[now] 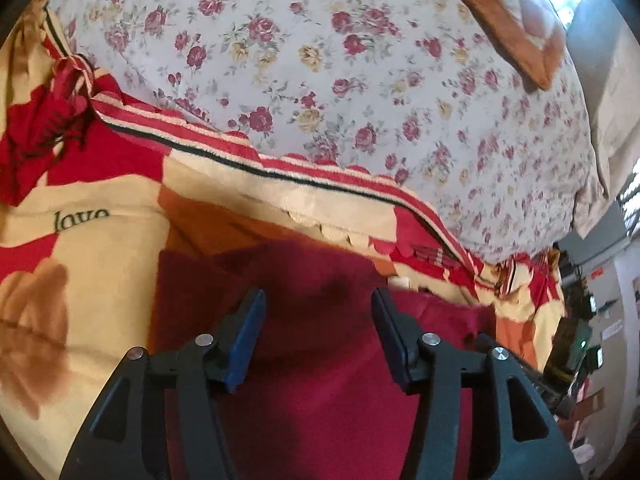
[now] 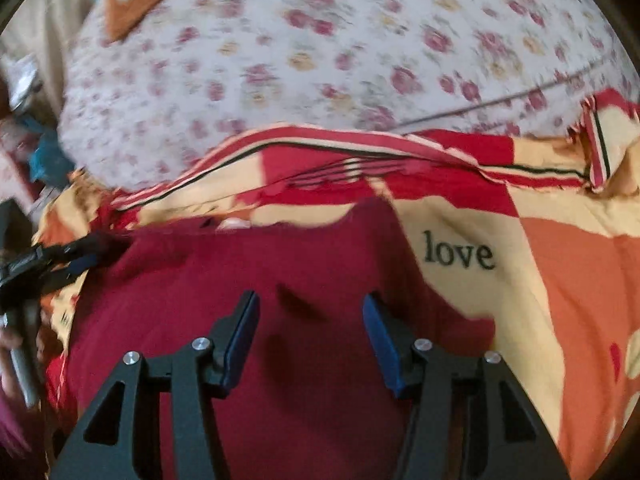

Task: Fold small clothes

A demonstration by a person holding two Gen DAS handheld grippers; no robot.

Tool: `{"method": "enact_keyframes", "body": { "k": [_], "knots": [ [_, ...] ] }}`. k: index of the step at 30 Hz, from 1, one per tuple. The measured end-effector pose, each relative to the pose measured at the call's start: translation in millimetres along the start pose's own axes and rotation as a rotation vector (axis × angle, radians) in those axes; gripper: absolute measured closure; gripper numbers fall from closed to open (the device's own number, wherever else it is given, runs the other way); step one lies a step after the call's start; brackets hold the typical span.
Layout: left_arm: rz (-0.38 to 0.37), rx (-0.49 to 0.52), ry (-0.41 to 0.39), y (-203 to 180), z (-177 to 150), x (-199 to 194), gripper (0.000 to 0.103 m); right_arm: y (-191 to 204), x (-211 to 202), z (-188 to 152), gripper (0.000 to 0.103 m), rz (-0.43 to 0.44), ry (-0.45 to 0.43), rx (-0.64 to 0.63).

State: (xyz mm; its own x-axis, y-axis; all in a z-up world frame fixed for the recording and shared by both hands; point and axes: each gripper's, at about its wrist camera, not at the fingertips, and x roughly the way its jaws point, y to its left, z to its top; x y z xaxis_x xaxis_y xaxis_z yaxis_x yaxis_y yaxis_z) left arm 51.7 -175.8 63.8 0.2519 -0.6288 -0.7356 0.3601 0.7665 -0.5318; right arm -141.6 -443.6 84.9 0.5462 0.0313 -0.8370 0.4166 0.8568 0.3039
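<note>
A dark red garment point(image 2: 248, 320) is lying spread on a red and cream blanket point(image 2: 560, 280) over a flowered sheet point(image 1: 320, 60). Both tongs, left gripper point(image 1: 318, 320) and right gripper point(image 2: 310, 320), are hovering above it with jaws spread, pinching nothing. The cloth looks light, soft and floppy; an edge or corner seems best for gripping

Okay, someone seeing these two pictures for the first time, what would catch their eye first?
Probably the dark red garment spread under both open claws, left claw and right claw, nothing between their blue pads. Next, the red and cream blanket beneath it, printed with "love", and the rose-patterned sheet beyond.
</note>
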Motion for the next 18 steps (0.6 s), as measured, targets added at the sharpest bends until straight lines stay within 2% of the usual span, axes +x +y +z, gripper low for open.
{"method": "enact_keyframes", "body": {
  "k": [5,9,14,18],
  "knots": [
    [-0.025,-0.017,-0.031,-0.3,9.0,-11.6,0.068,-2.2,3.7,1.0,0.046,-0.024,-0.015,-0.003],
    [-0.002,0.055,-0.034,-5.9,-3.0,-38.2,0.068,2.1,-24.4,-4.3,0.045,-0.041,-0.036,-0.013],
    [0.033,0.152,0.012,-6.5,-46.3,-68.9,0.068,3.5,-70.7,-35.5,0.042,-0.033,-0.033,-0.05],
    [0.043,0.155,0.047,3.4,-79.7,-79.4,0.068,5.2,-98.7,-70.8,0.042,-0.039,-0.006,-0.074]
  ]
}}
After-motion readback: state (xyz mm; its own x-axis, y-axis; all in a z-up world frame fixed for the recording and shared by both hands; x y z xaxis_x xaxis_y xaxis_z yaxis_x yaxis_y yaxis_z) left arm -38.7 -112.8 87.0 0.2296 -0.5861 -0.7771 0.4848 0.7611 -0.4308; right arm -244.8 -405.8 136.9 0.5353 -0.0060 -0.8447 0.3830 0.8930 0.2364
